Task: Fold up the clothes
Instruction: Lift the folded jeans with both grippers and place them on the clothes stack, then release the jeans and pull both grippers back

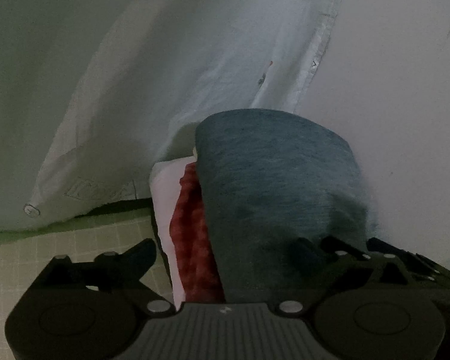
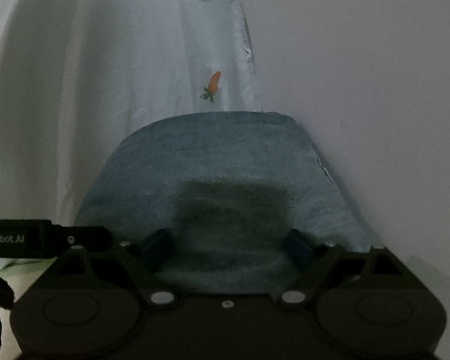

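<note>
Fingers (image 1: 153, 249) of left gripper (image 1: 234, 249) spread wide, gripping nothing; blue garment (image 1: 273, 186) lying loose between them. Same on right gripper (image 2: 228, 240): wide apart, blue cloth between, not pinched. Probably just set down on a stack, hence the free hands. Placed on top to keep folded clothes in one pile, beside a white shirt (image 1: 171, 69) on the counter (image 1: 390, 105). Counted in stack: one blue, one red (image 1: 192, 228), one white layer (image 1: 165, 192). Shirt: one, unfolded, with two carrot prints (image 2: 213, 85) in sight. Green mat (image 1: 60, 246): one
</note>
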A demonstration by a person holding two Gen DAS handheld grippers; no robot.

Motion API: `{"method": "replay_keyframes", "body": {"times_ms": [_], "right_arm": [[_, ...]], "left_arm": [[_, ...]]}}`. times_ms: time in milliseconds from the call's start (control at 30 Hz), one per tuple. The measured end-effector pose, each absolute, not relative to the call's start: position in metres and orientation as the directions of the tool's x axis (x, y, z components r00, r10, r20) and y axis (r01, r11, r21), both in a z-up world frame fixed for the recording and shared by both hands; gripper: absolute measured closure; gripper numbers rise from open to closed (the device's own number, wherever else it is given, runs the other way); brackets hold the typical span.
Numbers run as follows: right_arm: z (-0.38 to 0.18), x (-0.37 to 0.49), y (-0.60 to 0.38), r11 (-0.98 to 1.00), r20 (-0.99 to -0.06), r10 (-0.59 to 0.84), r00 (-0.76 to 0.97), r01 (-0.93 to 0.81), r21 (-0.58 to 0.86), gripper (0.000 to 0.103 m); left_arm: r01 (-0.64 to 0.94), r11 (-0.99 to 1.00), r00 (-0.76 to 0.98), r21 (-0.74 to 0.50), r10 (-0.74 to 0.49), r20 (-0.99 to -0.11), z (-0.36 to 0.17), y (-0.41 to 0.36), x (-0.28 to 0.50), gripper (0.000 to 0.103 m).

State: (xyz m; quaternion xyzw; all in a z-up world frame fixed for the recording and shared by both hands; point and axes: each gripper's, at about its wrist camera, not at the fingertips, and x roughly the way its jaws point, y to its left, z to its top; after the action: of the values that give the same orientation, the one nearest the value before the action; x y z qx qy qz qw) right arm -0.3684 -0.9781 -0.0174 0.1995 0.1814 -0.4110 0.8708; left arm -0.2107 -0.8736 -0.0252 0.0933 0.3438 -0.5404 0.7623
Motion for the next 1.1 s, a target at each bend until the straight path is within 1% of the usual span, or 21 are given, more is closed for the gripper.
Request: {"method": "replay_keyframes", "body": {"times_ms": [33, 67, 167, 267, 333, 400, 467, 600, 700, 833, 933, 1100], "right_arm": [[-0.014, -0.371, -0.974, 0.580, -0.476, -0.651, 0.592, 0.792, 0.191, 0.004], [-0.016, -0.379, -0.964, 0.562, -0.465, -0.674, 0.574, 0.807, 0.181, 0.000], [-0.017, -0.397, -0.937, 0.514, -0.431, -0.731, 0.529, 0.842, 0.161, 0.000], [-0.012, -0.416, -0.906, 0.508, -0.425, -0.737, 0.526, 0.845, 0.165, 0.000], [-0.012, -0.427, -0.885, 0.496, -0.442, -0.733, 0.518, 0.851, 0.176, 0.000], [-0.014, -0.441, -0.861, 0.483, -0.452, -0.729, 0.514, 0.854, 0.192, 0.000], [-0.018, -0.455, -0.832, 0.473, -0.467, -0.719, 0.515, 0.855, 0.215, 0.000], [-0.030, -0.469, -0.786, 0.469, -0.499, -0.703, 0.507, 0.858, 0.211, 0.000], [-0.039, -0.476, -0.754, 0.474, -0.523, -0.690, 0.501, 0.858, 0.198, 0.000], [-0.045, -0.483, -0.724, 0.477, -0.547, -0.684, 0.483, 0.863, 0.166, 0.000], [-0.047, -0.484, -0.713, 0.467, -0.561, -0.681, 0.471, 0.869, 0.163, 0.000], [-0.047, -0.493, -0.692, 0.454, -0.563, -0.684, 0.464, 0.875, 0.169, 0.000]], "left_arm": [[0.888, 0.397, 0.179, -0.232, -0.763, -0.621, -0.023, -0.874, -0.211, 0.005], [0.891, 0.392, 0.180, -0.228, -0.767, -0.616, -0.020, -0.872, -0.213, 0.005], [0.915, 0.358, 0.189, -0.185, -0.786, -0.588, -0.014, -0.857, -0.225, 0.005], [0.937, 0.320, 0.197, -0.137, -0.812, -0.550, -0.008, -0.826, -0.242, 0.005], [0.941, 0.313, 0.203, -0.132, -0.829, -0.520, -0.003, -0.801, -0.253, 0.005], [0.934, 0.317, 0.204, -0.166, -0.853, -0.481, 0.000, -0.774, -0.263, 0.000], [0.934, 0.302, 0.190, -0.192, -0.874, -0.447, 0.001, -0.749, -0.272, 0.000], [0.942, 0.275, 0.165, -0.190, -0.877, -0.452, -0.006, -0.708, -0.293, 0.000], [0.931, 0.317, 0.191, -0.183, -0.847, -0.496, -0.016, -0.682, -0.303, 0.000], [0.937, 0.316, 0.189, -0.148, -0.815, -0.548, -0.029, -0.656, -0.316, 0.000], [0.946, 0.303, 0.192, -0.112, -0.807, -0.558, -0.032, -0.643, -0.323, 0.000], [0.959, 0.273, 0.189, -0.078, -0.819, -0.542, -0.027, -0.621, -0.337, 0.000]]}}
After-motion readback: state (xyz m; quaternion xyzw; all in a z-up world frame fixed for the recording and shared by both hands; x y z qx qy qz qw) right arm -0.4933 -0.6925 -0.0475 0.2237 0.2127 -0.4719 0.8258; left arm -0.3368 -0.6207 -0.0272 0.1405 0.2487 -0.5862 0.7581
